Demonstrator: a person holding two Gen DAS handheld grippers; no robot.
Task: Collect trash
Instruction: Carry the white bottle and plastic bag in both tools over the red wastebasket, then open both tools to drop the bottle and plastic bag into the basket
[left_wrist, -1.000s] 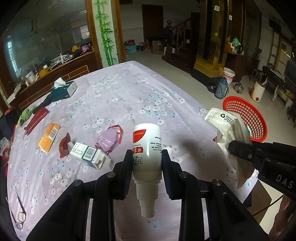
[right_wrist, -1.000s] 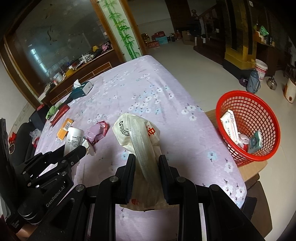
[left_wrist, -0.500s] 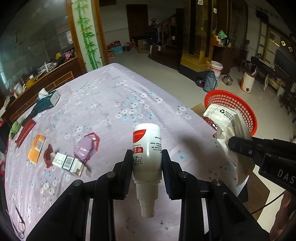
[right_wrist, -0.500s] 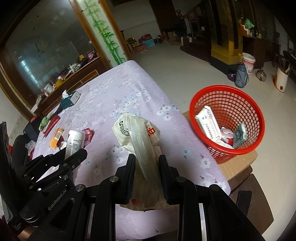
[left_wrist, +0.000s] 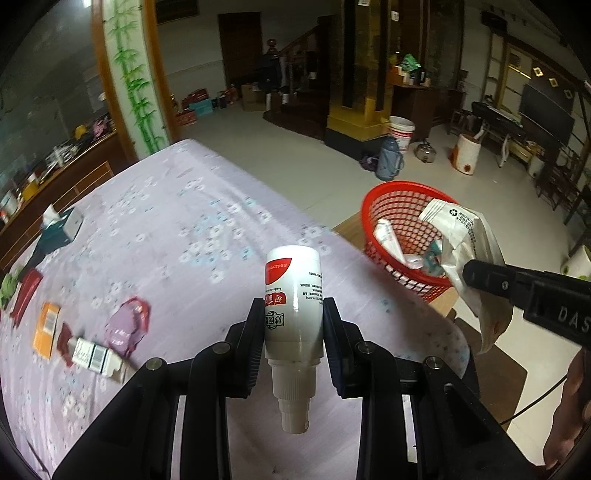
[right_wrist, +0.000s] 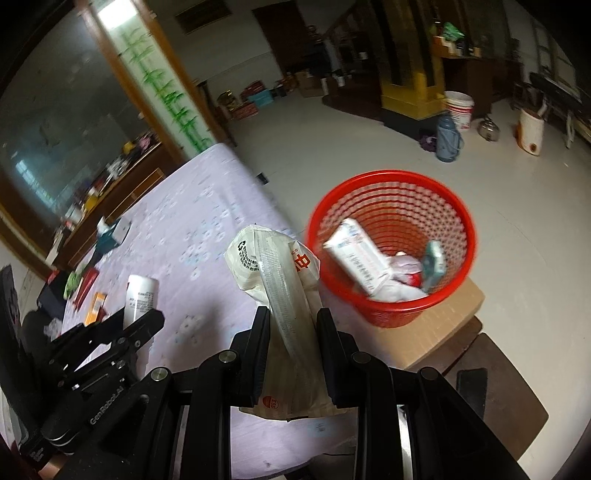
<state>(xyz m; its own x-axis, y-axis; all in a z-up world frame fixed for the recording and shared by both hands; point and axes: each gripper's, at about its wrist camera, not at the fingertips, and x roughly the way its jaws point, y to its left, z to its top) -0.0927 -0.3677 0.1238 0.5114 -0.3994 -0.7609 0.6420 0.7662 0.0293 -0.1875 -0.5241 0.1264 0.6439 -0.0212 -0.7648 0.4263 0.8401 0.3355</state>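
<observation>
Both hand-held grippers loaded, red basket just off the bench edge.

Left hand-held gripper (left_wrist: 293, 325) clamps a white bottle (left_wrist: 293, 295) at its lower body, nozzle toward the camera, base pointing away, above the lilac flowered bench (left_wrist: 192, 229). Right hand-held gripper (right_wrist: 290, 332) pinches a crumpled cream bag (right_wrist: 280, 280), which sticks up between the fingers. Right of the bag and beyond it, the red basket (right_wrist: 391, 184) sits on a tan stand beside the bench, holding a white box (right_wrist: 356, 258) and other scraps. Left on the bench: a small carton (left_wrist: 92, 356), a purple wrapper (left_wrist: 125, 325), an orange box (left_wrist: 46, 328); farther off, a tissue box (left_wrist: 61, 225).
</observation>
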